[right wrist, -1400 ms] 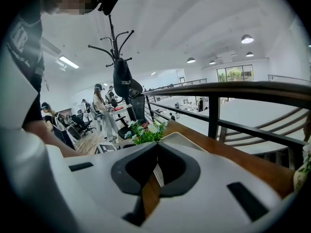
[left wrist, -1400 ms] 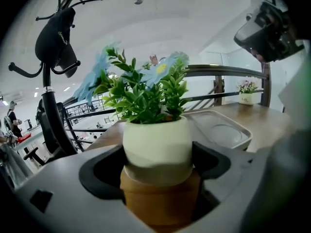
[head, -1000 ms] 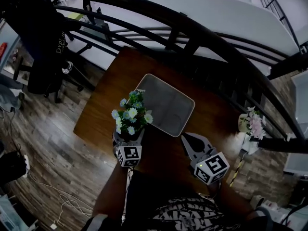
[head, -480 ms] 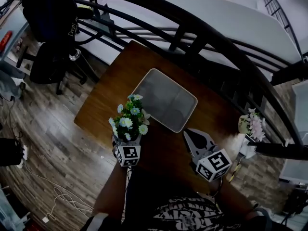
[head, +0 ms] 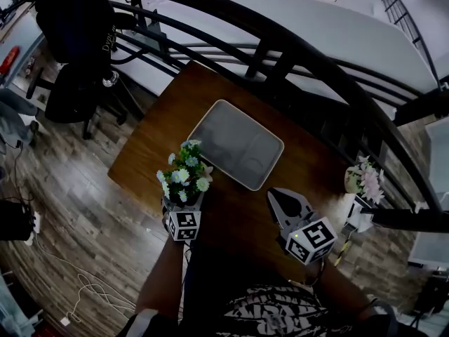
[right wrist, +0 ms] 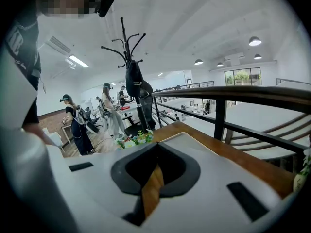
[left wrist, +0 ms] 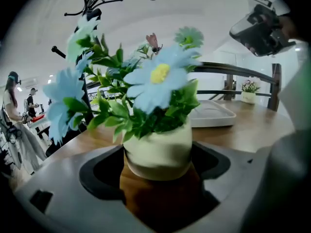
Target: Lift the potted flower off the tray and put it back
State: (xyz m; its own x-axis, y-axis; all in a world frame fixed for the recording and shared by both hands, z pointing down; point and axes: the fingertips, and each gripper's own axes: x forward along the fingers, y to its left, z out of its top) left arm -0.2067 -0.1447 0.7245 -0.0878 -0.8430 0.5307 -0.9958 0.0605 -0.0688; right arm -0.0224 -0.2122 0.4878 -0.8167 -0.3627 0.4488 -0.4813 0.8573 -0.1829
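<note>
The potted flower (head: 184,176) has blue and white blooms in a cream pot (left wrist: 158,147). My left gripper (head: 182,201) is shut on the pot, whose sides sit in the notches of the two jaws. It hangs over the near left part of the brown table (head: 158,142), just off the near left corner of the empty grey tray (head: 235,142). My right gripper (head: 275,194) is shut on nothing, its tip close to the tray's near right corner. In the right gripper view the flower (right wrist: 133,140) shows beyond the jaws.
A dark curved railing (head: 280,55) runs behind the table. A second small potted flower (head: 365,181) stands at the right, off the table. An office chair (head: 70,83) and cables lie on the wooden floor at the left. Several people stand far off in the right gripper view.
My left gripper has carried the potted flower left and toward me, away from the tray's edge and slightly lower. My right gripper has shifted only a little.
</note>
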